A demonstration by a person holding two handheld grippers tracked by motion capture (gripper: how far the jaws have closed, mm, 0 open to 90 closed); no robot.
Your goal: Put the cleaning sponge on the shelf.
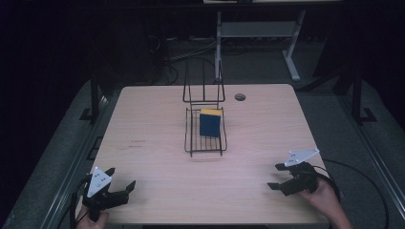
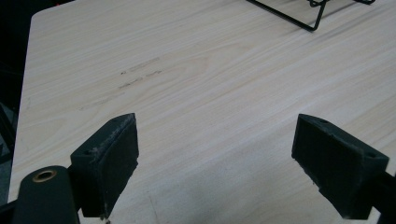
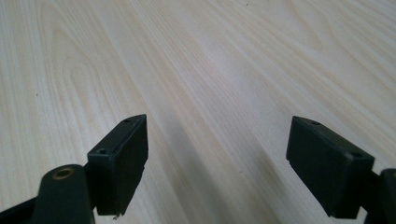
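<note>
Both pairs of jaws stand wide apart with nothing between them. In the left gripper view, the left gripper (image 2: 215,163) shows its two black pads spread over bare pale wood, and the right gripper view shows the same for the right gripper (image 3: 217,163): only wood grain lies in the gap.

From the high view, the left gripper (image 1: 120,183) sits at the near left corner of the wooden table (image 1: 143,143), held by a hand (image 1: 90,220) at the bottom edge, its jaws aimed toward the right and slightly far. The right gripper (image 1: 276,176) sits near the near right edge, held by the other hand (image 1: 327,198), its jaws aimed left toward the table's middle. Each carries a grey three-cornered plate on top and trails a dark cable.

A black wire rack (image 1: 205,140) stands at the middle of the table, well apart from both grippers. Its flat tray runs with its long axis near to far, and an upright wire back rises at the far end. A blue block with a yellow top (image 1: 210,123) stands in the far right part of the tray, its broad blue face turned toward the near side; it looks to lean a little toward the far end.

A small round hole (image 1: 240,97) sits in the tabletop, far and to the right of the rack. A corner of the rack (image 2: 308,14) shows at the top of the left gripper view.
</note>
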